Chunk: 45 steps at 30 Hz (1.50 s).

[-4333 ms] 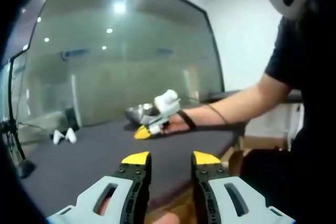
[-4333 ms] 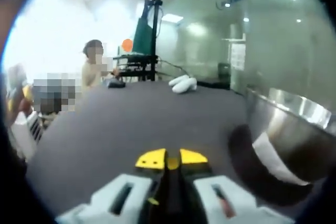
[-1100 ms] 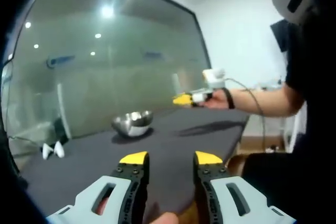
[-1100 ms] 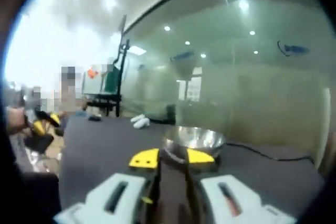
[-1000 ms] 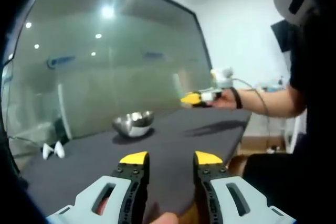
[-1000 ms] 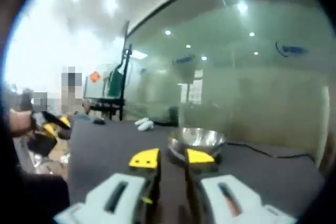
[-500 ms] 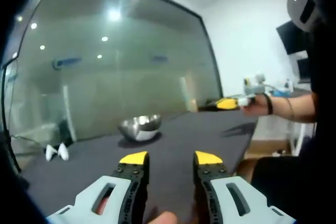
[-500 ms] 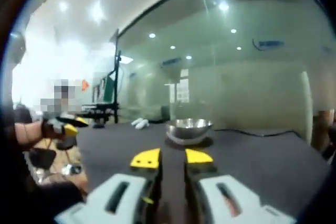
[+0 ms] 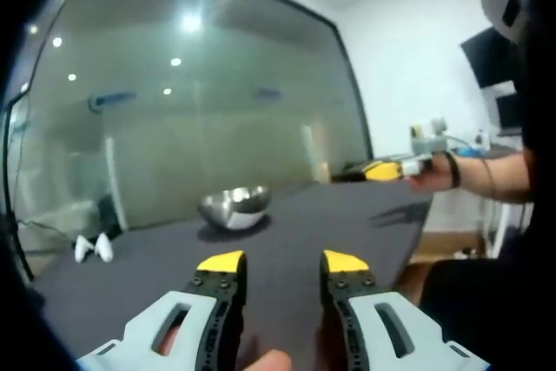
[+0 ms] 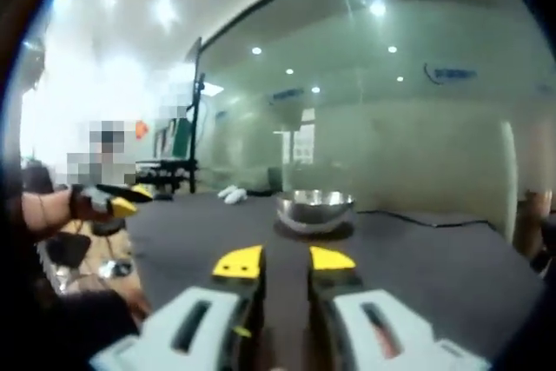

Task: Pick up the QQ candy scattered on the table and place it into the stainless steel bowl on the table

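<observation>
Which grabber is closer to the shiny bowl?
Hard to call. The left gripper and right gripper are both held back from the bowl, open, with bare table between.

Left claw [image 9: 282, 261] agape; right claw [image 10: 284, 260] agape, both empty.

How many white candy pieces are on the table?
2: the white pieces lie side by side at the table's far end, past the bowl. The bowl's inside is hidden.

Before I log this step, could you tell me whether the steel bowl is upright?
Upright: the steel bowl sits rim-up on the dark table; its contents cannot be seen.
</observation>
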Each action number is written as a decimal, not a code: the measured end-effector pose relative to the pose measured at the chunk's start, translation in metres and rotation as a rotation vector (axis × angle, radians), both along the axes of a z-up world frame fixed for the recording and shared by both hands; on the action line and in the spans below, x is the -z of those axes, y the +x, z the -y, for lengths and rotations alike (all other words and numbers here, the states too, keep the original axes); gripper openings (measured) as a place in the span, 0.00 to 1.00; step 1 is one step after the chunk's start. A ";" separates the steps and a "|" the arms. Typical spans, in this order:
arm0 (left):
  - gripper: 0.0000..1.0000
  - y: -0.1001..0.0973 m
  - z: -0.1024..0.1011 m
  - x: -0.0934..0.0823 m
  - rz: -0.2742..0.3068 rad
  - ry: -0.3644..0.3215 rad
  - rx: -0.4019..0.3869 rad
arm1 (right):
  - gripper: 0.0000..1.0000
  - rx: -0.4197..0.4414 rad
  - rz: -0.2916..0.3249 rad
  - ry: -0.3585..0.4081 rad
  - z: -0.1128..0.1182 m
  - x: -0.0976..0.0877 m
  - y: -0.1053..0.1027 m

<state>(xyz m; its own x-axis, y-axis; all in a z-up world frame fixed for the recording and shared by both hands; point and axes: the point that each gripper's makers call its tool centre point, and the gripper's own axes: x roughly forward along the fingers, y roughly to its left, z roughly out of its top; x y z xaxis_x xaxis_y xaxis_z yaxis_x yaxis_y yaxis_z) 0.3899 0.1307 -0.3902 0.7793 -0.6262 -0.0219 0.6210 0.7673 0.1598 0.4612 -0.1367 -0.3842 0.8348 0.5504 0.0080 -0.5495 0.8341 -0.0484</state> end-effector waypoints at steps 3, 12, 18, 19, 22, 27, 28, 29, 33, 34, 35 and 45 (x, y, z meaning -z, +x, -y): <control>0.35 -0.001 0.000 0.003 -0.006 0.003 -0.002 | 0.20 -0.005 -0.009 0.008 0.000 0.004 0.000; 0.35 -0.002 0.002 0.009 -0.022 0.020 0.000 | 0.20 -0.016 -0.030 0.018 -0.003 0.015 -0.002; 0.35 0.000 0.003 0.007 -0.020 0.024 0.003 | 0.20 -0.021 -0.008 0.016 -0.005 0.007 0.000; 0.35 0.000 0.003 0.008 -0.022 0.028 0.001 | 0.20 -0.022 -0.005 0.012 -0.007 0.006 0.000; 0.35 0.002 0.003 0.011 -0.029 0.034 -0.002 | 0.20 -0.031 0.011 -0.014 -0.011 0.005 -0.002; 0.35 0.003 0.003 0.010 -0.031 0.027 -0.002 | 0.20 -0.056 0.014 -0.035 -0.015 0.009 -0.004; 0.35 0.004 0.003 0.009 -0.030 0.024 -0.003 | 0.20 -0.054 0.013 -0.036 -0.014 0.009 -0.004; 0.35 0.004 0.003 0.009 -0.030 0.021 -0.004 | 0.20 -0.051 0.010 -0.032 -0.014 0.010 -0.003; 0.34 0.004 0.005 0.010 -0.031 0.020 0.003 | 0.19 -0.048 0.005 -0.029 -0.013 0.010 -0.001; 0.34 0.004 0.006 0.011 -0.034 0.023 0.005 | 0.19 -0.050 0.007 -0.031 -0.013 0.010 -0.001; 0.34 0.004 0.006 0.012 -0.036 0.024 0.008 | 0.19 -0.050 0.008 -0.031 -0.013 0.010 -0.001; 0.34 0.003 0.004 0.018 -0.048 0.024 0.009 | 0.19 -0.042 -0.009 -0.007 -0.012 0.014 0.002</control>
